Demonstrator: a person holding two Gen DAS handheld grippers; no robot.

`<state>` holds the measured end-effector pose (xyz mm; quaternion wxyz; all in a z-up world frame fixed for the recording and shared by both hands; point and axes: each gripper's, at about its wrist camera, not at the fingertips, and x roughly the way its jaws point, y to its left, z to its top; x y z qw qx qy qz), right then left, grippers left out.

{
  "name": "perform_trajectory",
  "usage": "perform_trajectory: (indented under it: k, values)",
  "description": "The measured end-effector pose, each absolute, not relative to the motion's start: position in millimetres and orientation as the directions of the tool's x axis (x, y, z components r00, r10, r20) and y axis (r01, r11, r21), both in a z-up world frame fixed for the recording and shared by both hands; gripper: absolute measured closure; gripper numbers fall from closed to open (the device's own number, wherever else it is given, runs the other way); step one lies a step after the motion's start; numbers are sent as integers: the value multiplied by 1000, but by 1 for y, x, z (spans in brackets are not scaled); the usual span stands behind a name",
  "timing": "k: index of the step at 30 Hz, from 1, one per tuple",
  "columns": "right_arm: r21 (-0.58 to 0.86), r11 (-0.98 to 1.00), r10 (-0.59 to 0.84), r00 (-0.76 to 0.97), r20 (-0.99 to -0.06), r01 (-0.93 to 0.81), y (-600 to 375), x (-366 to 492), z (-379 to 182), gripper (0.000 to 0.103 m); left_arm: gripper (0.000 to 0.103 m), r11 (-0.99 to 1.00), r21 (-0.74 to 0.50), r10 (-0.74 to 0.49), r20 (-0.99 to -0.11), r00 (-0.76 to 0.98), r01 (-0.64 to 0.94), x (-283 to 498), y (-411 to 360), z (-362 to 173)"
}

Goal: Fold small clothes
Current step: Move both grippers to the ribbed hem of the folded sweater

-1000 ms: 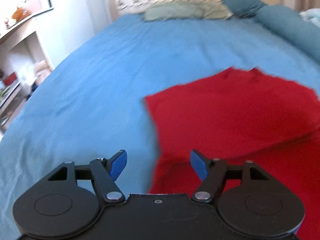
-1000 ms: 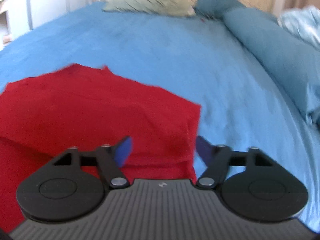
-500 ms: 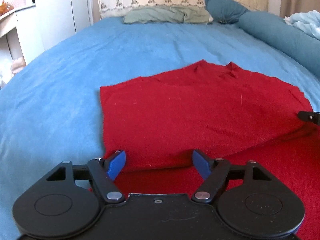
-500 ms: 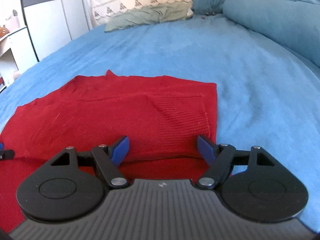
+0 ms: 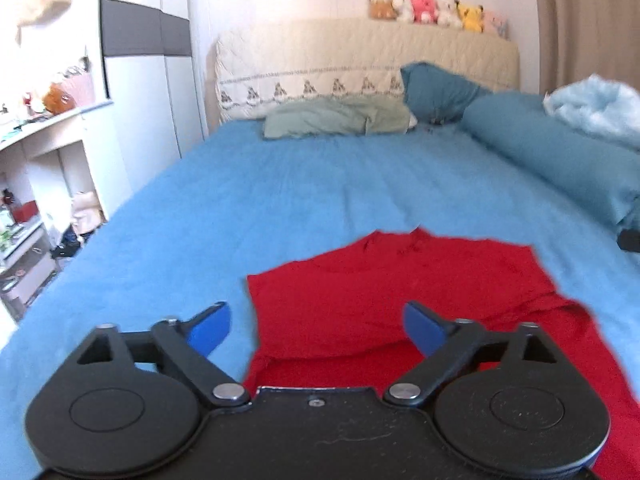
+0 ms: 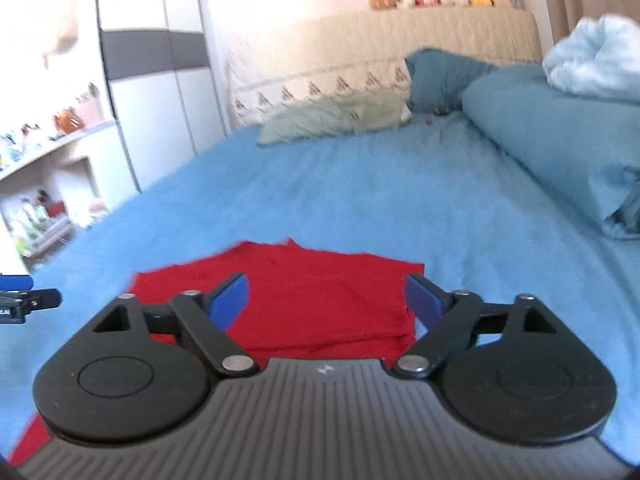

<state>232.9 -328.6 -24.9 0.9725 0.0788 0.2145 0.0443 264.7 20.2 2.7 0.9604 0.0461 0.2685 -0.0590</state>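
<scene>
Both our tongs — left (image 5: 316,322) and right (image 6: 326,294) — hang open above the red top (image 5: 384,300); next we should pinch matching corners — evenly — keeping edges aligned.

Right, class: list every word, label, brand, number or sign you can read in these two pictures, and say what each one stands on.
There is no text that can be read.
right gripper: a small pale mark on its grey ribbed body, a symbol and not letters.
left gripper: no marking on its black body.
red garment: no print or label showing.
Headboard cover: a row of stitched motifs, no words.
Shelf items: too blurred to read.
</scene>
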Motion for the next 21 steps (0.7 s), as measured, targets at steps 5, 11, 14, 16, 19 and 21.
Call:
perform_trajectory:
  k: [5,11,14,16,19,21]
  values:
    - [167,984,130,898,-421,-64,-334,144,22,0,0,990,13,-113,-518,848,139,185,22,46]
    - [129,990,116,879,-462,-63,-336,56,27,0,0,993,-13,-106,-563,820,120,118,25,46]
    - [121,992,83,861,-501,-25,-334,24,13,0,0,995,-33,-99,-591,801,99,91,33,34]
    - [143,990,81,849,-523,-6,-334,8,-1,0,0,996,-48,-93,-609,788,80,77,40,24]
    - [174,984,75,822,-565,30,-331,-6,-30,0,0,997,-65,-80,-634,770,50,55,49,0]
    - [175,983,59,808,-587,55,-326,-14,-50,0,0,996,-78,-83,-658,748,41,46,56,-20]
